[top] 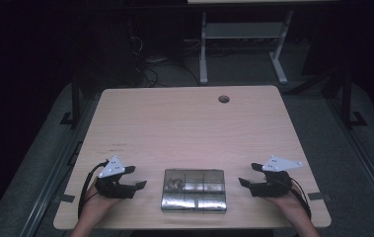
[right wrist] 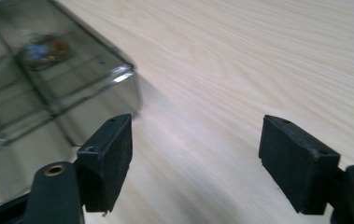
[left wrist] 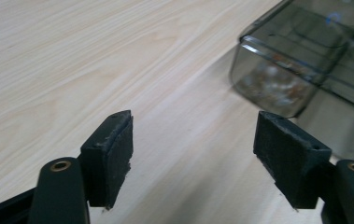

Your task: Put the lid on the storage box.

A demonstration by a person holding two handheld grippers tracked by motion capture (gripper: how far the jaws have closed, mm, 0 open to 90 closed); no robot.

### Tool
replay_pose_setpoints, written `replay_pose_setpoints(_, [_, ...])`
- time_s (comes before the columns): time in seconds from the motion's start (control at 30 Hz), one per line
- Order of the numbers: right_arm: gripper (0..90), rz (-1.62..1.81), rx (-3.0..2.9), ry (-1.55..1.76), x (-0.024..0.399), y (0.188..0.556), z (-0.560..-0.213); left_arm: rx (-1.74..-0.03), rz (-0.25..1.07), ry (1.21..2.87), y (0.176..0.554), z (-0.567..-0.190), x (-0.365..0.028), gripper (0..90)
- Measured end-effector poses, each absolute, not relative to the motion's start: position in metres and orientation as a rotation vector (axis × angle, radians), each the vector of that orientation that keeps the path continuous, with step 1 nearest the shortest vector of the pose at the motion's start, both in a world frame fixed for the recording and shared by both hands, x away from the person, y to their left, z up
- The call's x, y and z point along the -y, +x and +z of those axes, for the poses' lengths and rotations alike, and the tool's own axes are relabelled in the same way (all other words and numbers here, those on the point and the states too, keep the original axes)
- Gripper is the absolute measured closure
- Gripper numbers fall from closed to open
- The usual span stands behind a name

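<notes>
A clear smoky plastic compartment box [top: 193, 190] with its lid down lies near the front edge of the wooden table [top: 184, 123]. Small mixed items sit in its back left compartment. My left gripper [top: 139, 177] is open, just left of the box, jaws pointing toward it with nothing between them. My right gripper [top: 249, 174] is open, just right of the box, also empty. In the left gripper view the box [left wrist: 305, 60] lies ahead to the right of the open left gripper [left wrist: 193, 149]. In the right gripper view the box [right wrist: 44, 88] lies to the left of the open right gripper [right wrist: 195, 154].
A round cable hole [top: 223, 98] sits near the table's far edge. Beyond the table stand the white legs of another desk [top: 203, 49] and cables on the dark floor. Bare wood spreads behind the box.
</notes>
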State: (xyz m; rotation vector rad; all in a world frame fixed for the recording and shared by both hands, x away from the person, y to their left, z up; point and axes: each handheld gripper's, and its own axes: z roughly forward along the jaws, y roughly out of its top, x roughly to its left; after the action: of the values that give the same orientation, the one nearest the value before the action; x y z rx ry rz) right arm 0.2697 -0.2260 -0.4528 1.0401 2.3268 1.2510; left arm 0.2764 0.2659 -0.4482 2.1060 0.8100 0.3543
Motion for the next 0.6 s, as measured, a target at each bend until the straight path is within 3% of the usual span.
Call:
replay_pose_setpoints(0.3, [19.5, 1.243, -2.205, 1.154, 0.248, 0.281, -0.461, -0.858, 0.375, 2.078, 0.284, -0.455, -0.279, 23.0])
replay_pose_setpoints(0.6, [19.5, 1.2, -2.14, 1.207, 0.26, 0.288, -0.466, -0.902, 0.395, 2.083, 0.29, -0.46, -0.287, 20.4])
